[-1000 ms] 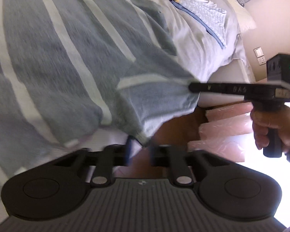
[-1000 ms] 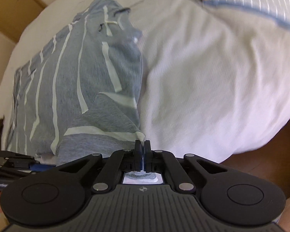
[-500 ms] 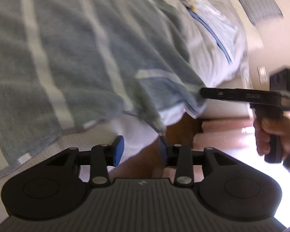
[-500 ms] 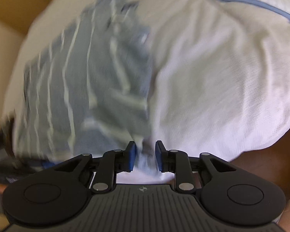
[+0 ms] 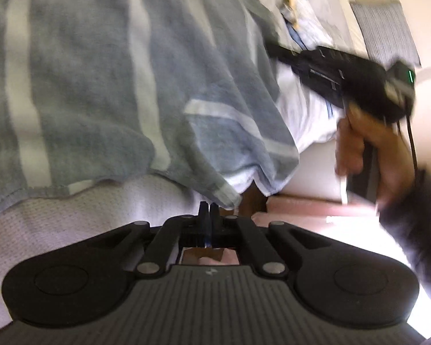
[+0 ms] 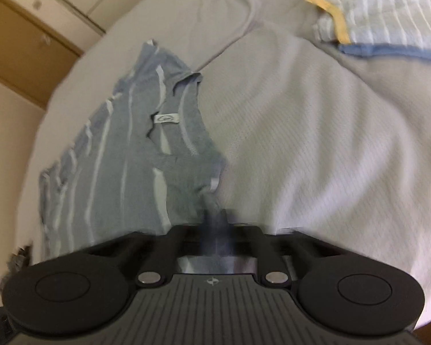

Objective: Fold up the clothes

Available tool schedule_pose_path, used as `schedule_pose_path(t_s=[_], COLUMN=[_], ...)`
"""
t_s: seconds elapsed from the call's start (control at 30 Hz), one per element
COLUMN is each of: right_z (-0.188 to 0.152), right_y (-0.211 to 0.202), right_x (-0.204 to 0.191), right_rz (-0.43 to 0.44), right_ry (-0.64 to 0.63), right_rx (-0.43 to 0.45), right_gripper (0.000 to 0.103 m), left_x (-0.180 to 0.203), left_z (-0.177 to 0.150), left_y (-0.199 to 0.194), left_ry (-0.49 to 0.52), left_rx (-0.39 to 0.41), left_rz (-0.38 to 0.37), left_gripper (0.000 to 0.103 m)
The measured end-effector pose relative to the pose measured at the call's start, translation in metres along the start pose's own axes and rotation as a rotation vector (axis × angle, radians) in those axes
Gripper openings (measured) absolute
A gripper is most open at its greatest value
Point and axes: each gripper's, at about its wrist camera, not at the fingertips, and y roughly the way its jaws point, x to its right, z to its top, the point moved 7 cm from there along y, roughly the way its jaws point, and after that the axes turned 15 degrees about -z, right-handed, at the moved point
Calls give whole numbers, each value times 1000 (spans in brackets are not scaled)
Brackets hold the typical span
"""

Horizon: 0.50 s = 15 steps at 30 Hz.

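Note:
A grey-blue T-shirt with pale stripes (image 5: 100,86) lies spread on the white bed sheet (image 6: 301,143). One corner of its hem droops over the bed's edge. My left gripper (image 5: 206,205) is shut, and that hem corner sits just right of its tips, outside them. In the right wrist view the shirt (image 6: 123,172) lies flat with its neck label up. My right gripper (image 6: 215,220) is blurred, its fingers look shut, and it sits just short of the sleeve end. A hand (image 5: 367,146) holds that tool above the bed's right side.
A small pile of folded pale striped clothes with yellow and blue trim (image 6: 388,20) lies at the far right of the bed. A grey pillow (image 5: 385,28) sits beyond it. A wooden wardrobe (image 6: 23,57) stands past the bed's left side. The floor (image 5: 301,210) shows below the mattress edge.
The right gripper let go of the sleeve, opened, then shut and rose over the bed. The left gripper opened wider, then shut. The shirt now rests on the bed.

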Motion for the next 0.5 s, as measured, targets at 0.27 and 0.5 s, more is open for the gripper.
schedule_pose_path(t_s=[0.27, 0.5], right_z=[-13, -76], right_y=[-39, -55], right_x=[14, 24], right_rz=[-16, 2], right_ry=[27, 103], right_rx=[63, -48], right_gripper=[28, 45], left_x=[13, -5], left_z=[-11, 7], left_y=[-18, -33], left_ry=[55, -93], left_rx=[-23, 106], left_rz=[11, -43], left_gripper=[6, 31])
